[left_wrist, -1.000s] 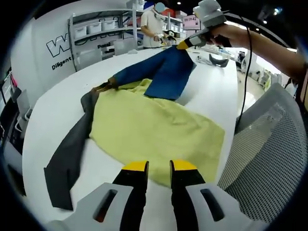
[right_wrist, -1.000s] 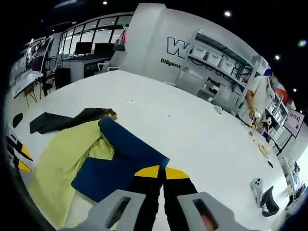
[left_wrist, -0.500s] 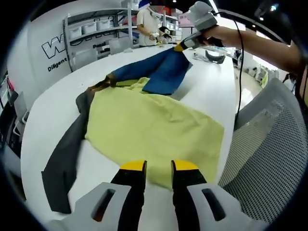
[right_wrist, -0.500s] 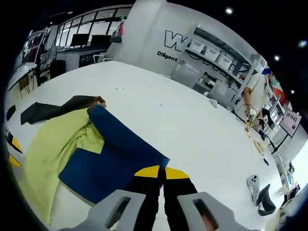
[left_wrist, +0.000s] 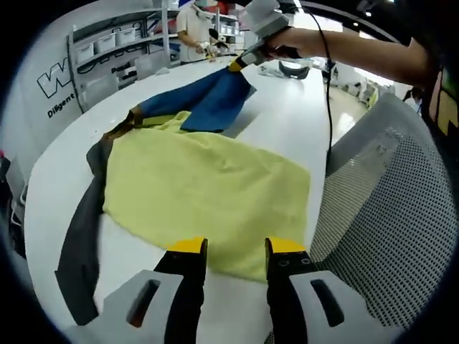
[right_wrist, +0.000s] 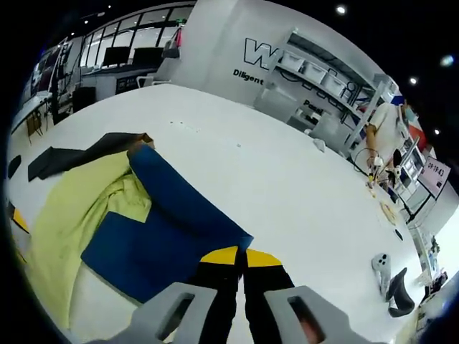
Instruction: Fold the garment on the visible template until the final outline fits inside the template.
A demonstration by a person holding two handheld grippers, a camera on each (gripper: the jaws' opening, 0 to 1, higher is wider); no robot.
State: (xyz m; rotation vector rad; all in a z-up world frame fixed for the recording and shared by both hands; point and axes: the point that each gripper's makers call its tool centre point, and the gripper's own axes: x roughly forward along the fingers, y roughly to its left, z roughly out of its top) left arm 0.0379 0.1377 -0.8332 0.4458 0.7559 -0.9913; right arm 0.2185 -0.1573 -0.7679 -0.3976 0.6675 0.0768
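two strips of wall lettering can be read in part: in the left gripper view a big outlined "w" with "diligent" under it sits at the far left wall, and in the right gripper view the same wall sign (right_wrist: 262, 57) shows "w" above "diligent" near the top, with a partial word starting "pa" on the shelving (right_wrist: 326, 86) to its right. the surface is a wide white table (left_wrist: 283, 115), with a mesh chair back (left_wrist: 380, 208) at the right of the left gripper view and grey bins on the shelves; a person (left_wrist: 195, 25) stands at the far shelving. on the table the garment (left_wrist: 204, 190) lies spread, its yellow-green panel in the middle, a dark grey sleeve (left_wrist: 79, 236) trailing to the left and a blue sleeve (left_wrist: 208, 104) running to the far side. the left gripper (left_wrist: 231, 247) has its jaws apart over the near hem of the yellow panel, clamping nothing. the right gripper (right_wrist: 234, 256), also seen at the top of the left gripper view, has its jaws pressed together on the end of the blue sleeve, holding it raised off the table. compared with a second ago, the left gripper's jaws stand a little wider, and the blue sleeve has been drawn out straighter from the yellow panel.
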